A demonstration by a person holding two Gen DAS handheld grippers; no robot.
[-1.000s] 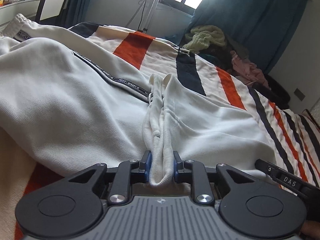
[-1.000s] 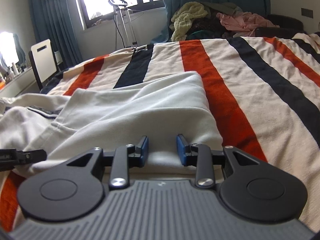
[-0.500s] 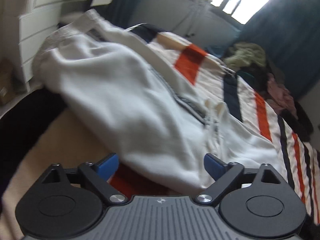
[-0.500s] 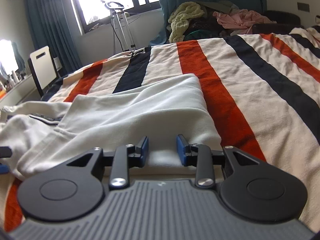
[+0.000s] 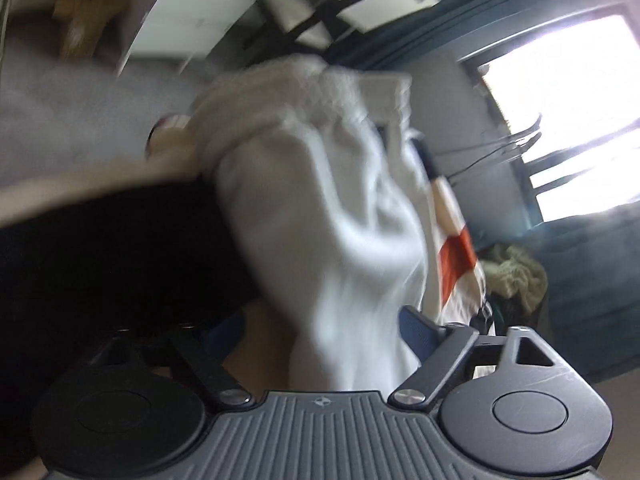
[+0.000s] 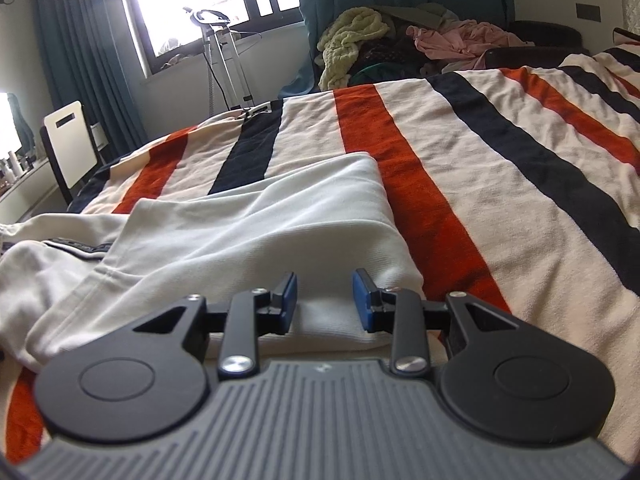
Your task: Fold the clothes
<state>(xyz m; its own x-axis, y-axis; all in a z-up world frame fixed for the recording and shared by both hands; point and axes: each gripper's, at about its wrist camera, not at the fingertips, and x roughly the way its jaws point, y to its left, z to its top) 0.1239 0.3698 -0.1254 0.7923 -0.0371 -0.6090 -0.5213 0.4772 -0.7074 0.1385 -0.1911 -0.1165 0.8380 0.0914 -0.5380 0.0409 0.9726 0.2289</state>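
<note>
A white garment (image 6: pixel 248 232) with a dark printed band lies spread on the striped bed cover (image 6: pixel 500 168). My right gripper (image 6: pixel 324 300) sits over its near hem, the jaws partly apart, with fabric between the blue pads but no visible pinch. In the blurred, tilted left wrist view the garment (image 5: pixel 328 216) hangs over the bed's left edge. My left gripper (image 5: pixel 320 330) is open wide, with the cloth lying between the spread fingers.
A pile of clothes (image 6: pixel 400 44) lies beyond the bed's far edge. A metal stand (image 6: pixel 224 52) is below the window. A white chair (image 6: pixel 72 148) and a white dresser (image 5: pixel 192 4) stand to the left of the bed.
My left gripper let go of the garment's bunched edge, opened wide, and swung left and tilted toward the bed's side. The right gripper has barely moved.
</note>
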